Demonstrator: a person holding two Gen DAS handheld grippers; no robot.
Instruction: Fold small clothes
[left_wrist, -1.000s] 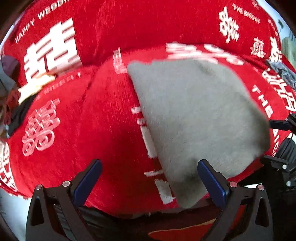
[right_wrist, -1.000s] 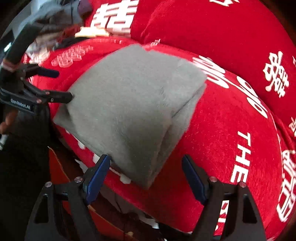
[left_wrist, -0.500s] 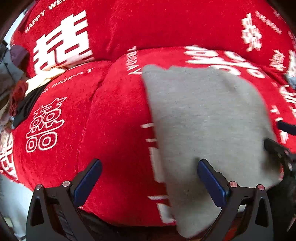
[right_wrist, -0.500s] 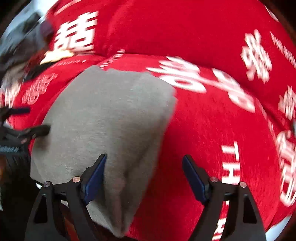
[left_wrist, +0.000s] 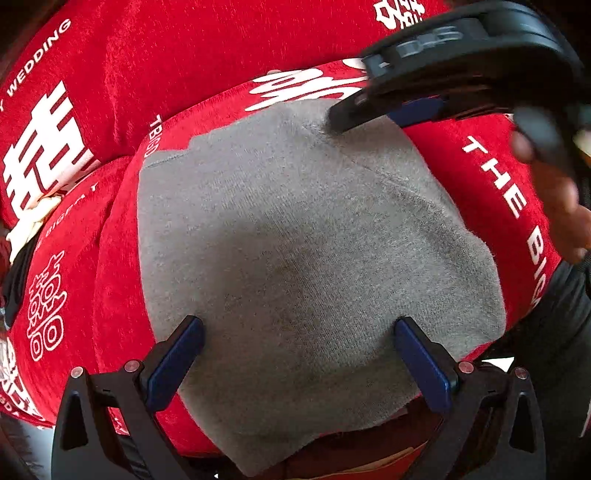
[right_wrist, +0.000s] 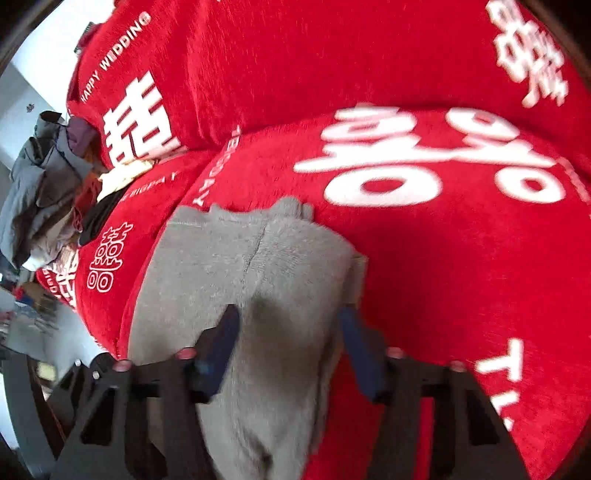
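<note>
Both views have closed in on the grey garment (left_wrist: 295, 236) since a second ago: it lay off to one side of each camera then, and now it fills the middle of the left wrist view and runs up between the fingers in the right wrist view. Since then the right hand-held gripper (left_wrist: 399, 114) has also come across the top of the left wrist view, where only its edge showed at the right border before.

That grey garment lies folded flat on the seat cushion of a red sofa cover (left_wrist: 229, 48) printed with white characters and English words. Its near edge hangs over the cushion's front — a ragged corner dips lowest at the bottom centre of the left wrist view.

Wide apart stand the jaws of the left hand-held gripper (left_wrist: 295, 354), one blue pad on either side of the cloth's near part, holding nothing; whether the pads touch the fabric is not clear. The right hand-held gripper (right_wrist: 291, 347) has its jaws part-way open, narrower than the left's, and straddles the right-hand edge of the garment, gripping nothing that I can see. In the left wrist view its dark fingers (left_wrist: 351, 114) rest at the far right corner of the cloth, where a small pucker shows.

At the far left of the right wrist view a heap of other clothes (right_wrist: 40, 192) sits at the sofa's end — greys, a purple piece, something cream.
</note>
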